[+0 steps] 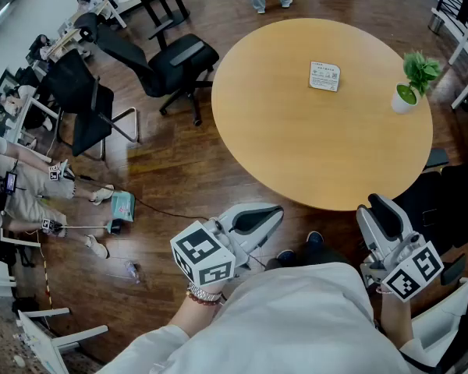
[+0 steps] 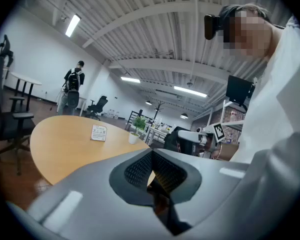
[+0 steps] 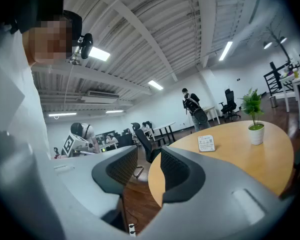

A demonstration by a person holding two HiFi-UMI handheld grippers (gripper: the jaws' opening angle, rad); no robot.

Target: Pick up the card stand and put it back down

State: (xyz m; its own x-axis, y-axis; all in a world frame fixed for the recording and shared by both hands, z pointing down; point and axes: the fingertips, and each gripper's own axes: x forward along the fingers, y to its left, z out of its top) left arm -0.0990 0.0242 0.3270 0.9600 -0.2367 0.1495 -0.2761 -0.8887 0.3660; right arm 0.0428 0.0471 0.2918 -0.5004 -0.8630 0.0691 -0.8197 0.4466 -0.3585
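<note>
Wooden round worktop [image 1: 281, 139] ahead of both tools. Card stand [image 1: 324, 76] standing on its far side, well apart from either tool, potted plant [image 1: 411, 84] near it. My left tool [image 1: 253, 223]: pads together, nothing in them. Right tool [image 1: 381, 215]: jaws apart, nothing between. So I reckon pick-up not started, just the approach. Next move: push right tool forward over worktop, line open jaws across stand's edges, close gently. Looks light, might tip.
</note>
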